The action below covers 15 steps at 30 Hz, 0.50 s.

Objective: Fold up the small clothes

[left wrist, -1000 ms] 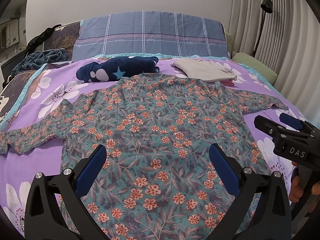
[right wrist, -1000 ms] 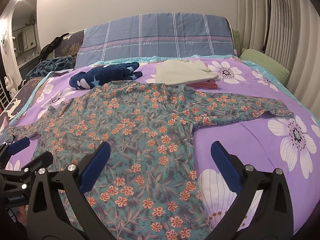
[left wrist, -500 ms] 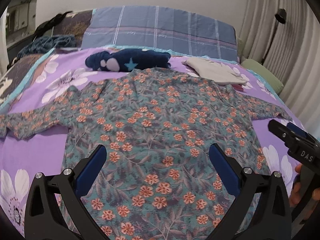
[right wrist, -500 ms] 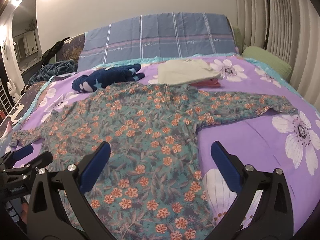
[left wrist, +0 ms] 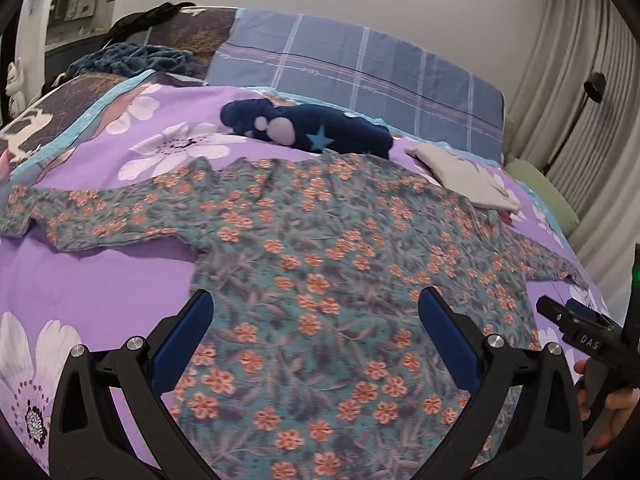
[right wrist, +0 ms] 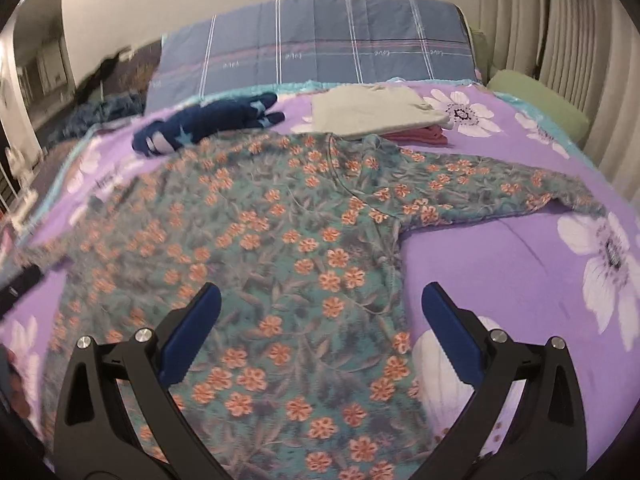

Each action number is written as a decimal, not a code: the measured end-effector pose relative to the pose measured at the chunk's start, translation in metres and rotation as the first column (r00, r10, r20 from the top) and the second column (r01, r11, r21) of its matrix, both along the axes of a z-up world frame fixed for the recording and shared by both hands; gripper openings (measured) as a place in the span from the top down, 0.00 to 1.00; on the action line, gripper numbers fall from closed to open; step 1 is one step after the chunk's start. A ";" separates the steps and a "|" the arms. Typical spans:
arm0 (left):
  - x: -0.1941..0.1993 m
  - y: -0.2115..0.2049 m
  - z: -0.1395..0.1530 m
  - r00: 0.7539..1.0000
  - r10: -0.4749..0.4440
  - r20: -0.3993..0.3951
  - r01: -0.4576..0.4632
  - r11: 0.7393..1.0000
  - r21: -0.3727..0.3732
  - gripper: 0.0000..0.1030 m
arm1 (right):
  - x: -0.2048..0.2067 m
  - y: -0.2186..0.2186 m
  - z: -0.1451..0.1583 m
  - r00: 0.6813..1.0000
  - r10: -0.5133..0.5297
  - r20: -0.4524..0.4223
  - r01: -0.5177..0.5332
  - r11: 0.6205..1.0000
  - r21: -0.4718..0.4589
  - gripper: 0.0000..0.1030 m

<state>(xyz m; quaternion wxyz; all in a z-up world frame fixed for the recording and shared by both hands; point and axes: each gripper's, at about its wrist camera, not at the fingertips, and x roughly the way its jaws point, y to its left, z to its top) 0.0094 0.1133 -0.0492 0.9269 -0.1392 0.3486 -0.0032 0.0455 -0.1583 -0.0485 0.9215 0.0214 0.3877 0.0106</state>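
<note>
While the teal long-sleeved shirt printed with orange flowers (left wrist: 320, 264) lies spread flat across the purple bedsheet with large white flowers (left wrist: 100, 280), its lower hem runs out of sight beneath both sets of tongs, so how far it reaches toward the camera cannot be told. Hanging above the shirt's lower left part, the left gripper (left wrist: 318, 330) has its blue-padded jaws wide apart with nothing between them; the right gripper (right wrist: 320, 320) hangs likewise parted over the shirt's right side edge, one finger above the fabric and the other above bare sheet. From the left wrist view the right gripper shows only as a black tip at the frame's right edge, held by a partly cut-off hand (left wrist: 612, 404). One sleeve stretches out to each side; the left sleeve's far end is smeared by motion blur in the right wrist view. Beyond the collar rest a navy blue crumpled garment with pale spots and a star (left wrist: 308, 130) and a folded beige cloth (right wrist: 372, 110), which covers most of a dark pink folded piece (right wrist: 424, 136). A blue plaid pillow (right wrist: 320, 40) stands against the wall.
</note>
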 end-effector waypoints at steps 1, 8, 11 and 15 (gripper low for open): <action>0.000 0.005 -0.001 1.000 0.013 -0.002 -0.013 1.000 -0.008 0.01 | 0.001 0.002 -0.001 1.000 -0.001 -0.003 0.001 1.000 -0.018 0.02; -0.006 0.111 -0.025 0.969 0.242 -0.057 -0.249 0.954 -0.167 0.12 | 0.003 0.006 0.001 0.998 0.055 -0.016 -0.054 0.996 0.068 0.02; -0.010 0.173 -0.042 0.927 0.359 -0.108 -0.375 0.897 -0.236 0.26 | 0.006 0.005 0.002 0.998 0.052 -0.023 -0.050 0.994 0.098 0.02; -0.009 0.247 -0.065 0.862 0.476 -0.172 -0.506 0.815 -0.283 0.37 | 0.011 0.007 0.001 0.998 0.050 -0.036 -0.046 0.995 0.088 0.02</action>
